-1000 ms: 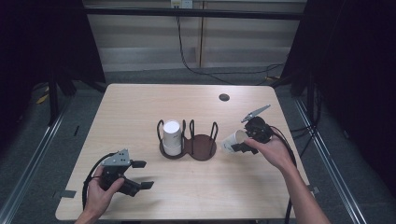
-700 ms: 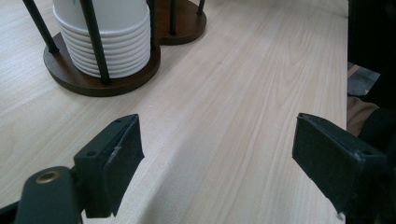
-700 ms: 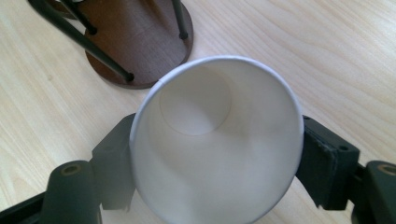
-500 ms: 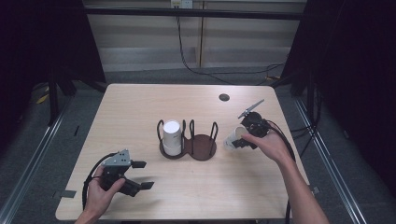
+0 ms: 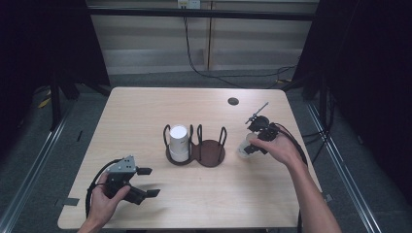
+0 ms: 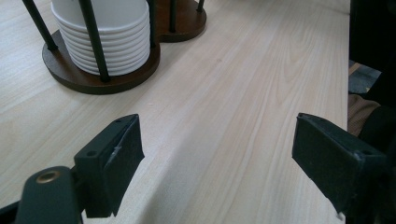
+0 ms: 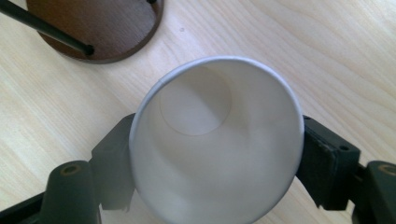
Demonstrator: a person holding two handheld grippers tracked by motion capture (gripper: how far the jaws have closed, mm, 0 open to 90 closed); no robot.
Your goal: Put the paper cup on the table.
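Right gripper [image 5: 252,144]: jaws clamped on a paper cup [image 7: 215,144], the empty holder ring [image 5: 211,152] apparently just left; left gripper [image 5: 141,182] jaws wide, empty.

The left gripper [image 5: 145,182], held in the left hand [image 5: 104,196], sits well to the near left of the cup holder [image 5: 197,151], level with the table, its jaws standing wide apart with nothing between them. The right gripper [image 7: 215,154], held in the right hand [image 5: 279,149], sits just right of the cup holder, angled downward, its jaws pressed against both sides of a white paper cup [image 7: 215,149].
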